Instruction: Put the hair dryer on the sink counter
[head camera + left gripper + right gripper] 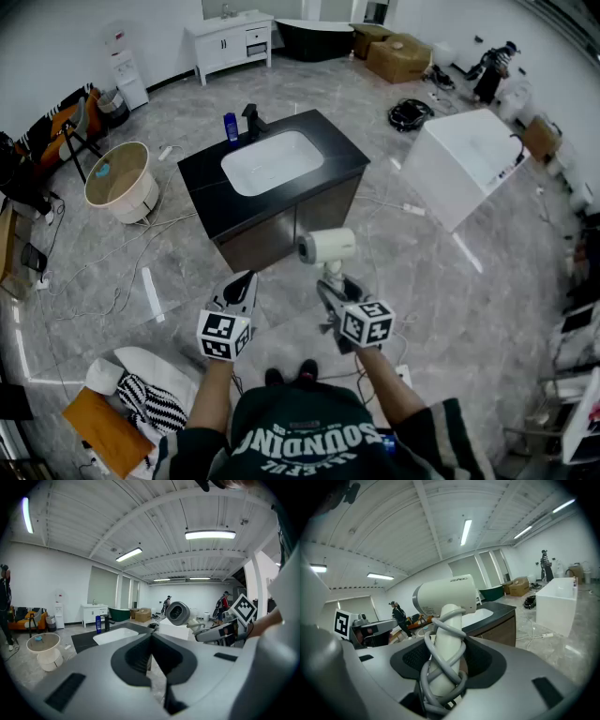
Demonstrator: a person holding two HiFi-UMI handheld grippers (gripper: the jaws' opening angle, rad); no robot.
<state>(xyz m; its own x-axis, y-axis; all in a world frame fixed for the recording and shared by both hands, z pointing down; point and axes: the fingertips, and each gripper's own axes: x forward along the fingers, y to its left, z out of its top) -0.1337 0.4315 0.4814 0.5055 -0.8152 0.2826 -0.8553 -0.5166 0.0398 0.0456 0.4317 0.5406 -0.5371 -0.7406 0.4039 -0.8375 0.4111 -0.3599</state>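
The hair dryer (326, 247) sits near the middle of the head view, held up over the grey floor just below the sink counter (202, 174) in the frame and not resting on it. The right gripper (330, 281) pinches it by the handle. In the right gripper view the jaws stand wide on either side of the white handle, which has a grey cord (440, 686) wound round it. The barrel of the hair dryer (445, 597) rises above the right gripper (445, 665) at the frame's centre.

The left gripper (246, 279) is lower left of centre in the head view, beside the right one and apart from it. In its own view the jaws of the left gripper (151, 638) are pressed together with nothing between them, and the hair dryer (178, 612) shows right of centre.

The counter has a black top with a white basin (272, 161) set into it. A blue bottle (231, 127) and a black tap (253, 119) stand along its far edge (toward the upper part of the frame). A round pale tub (117, 178) stands at the left, and a white boxy unit (464, 164) at the upper right.
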